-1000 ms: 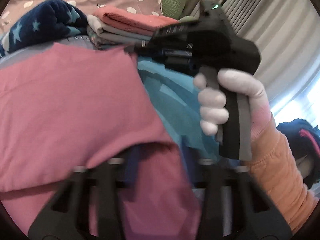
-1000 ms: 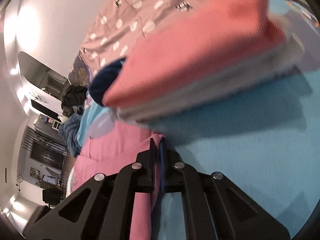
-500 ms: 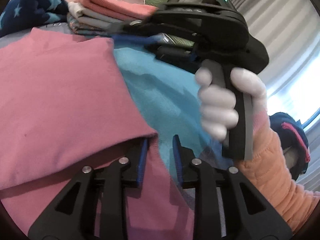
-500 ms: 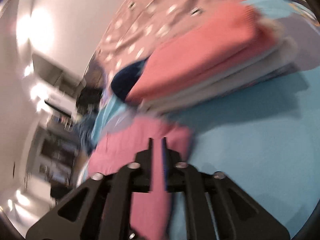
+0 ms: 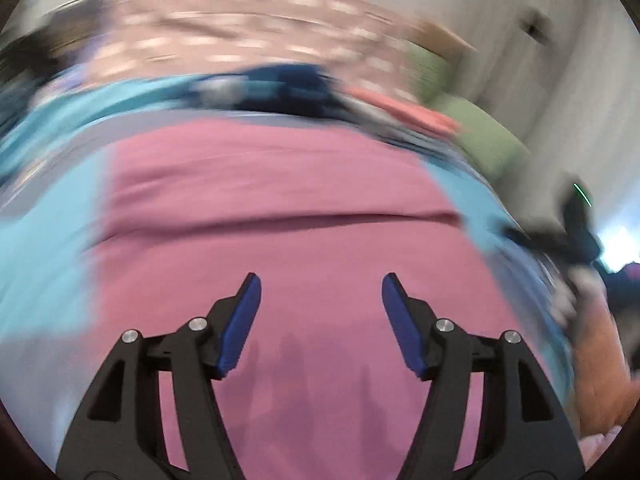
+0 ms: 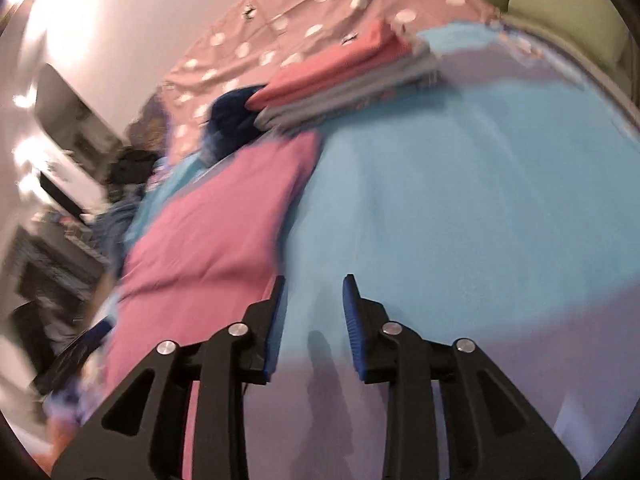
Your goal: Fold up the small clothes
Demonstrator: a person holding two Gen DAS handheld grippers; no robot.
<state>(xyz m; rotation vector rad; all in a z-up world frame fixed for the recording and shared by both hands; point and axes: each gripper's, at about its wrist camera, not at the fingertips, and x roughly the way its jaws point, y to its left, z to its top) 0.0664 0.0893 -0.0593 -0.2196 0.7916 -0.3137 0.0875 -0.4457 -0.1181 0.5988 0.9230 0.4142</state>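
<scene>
My work surface is a bed covered by a light blue blanket. A pink garment lies flat on it, folded once, a fold edge running across it. Behind sits a stack of folded clothes, coral on top, grey beneath, beside a bunched navy garment. A polka-dot sheet spreads beyond.
</scene>
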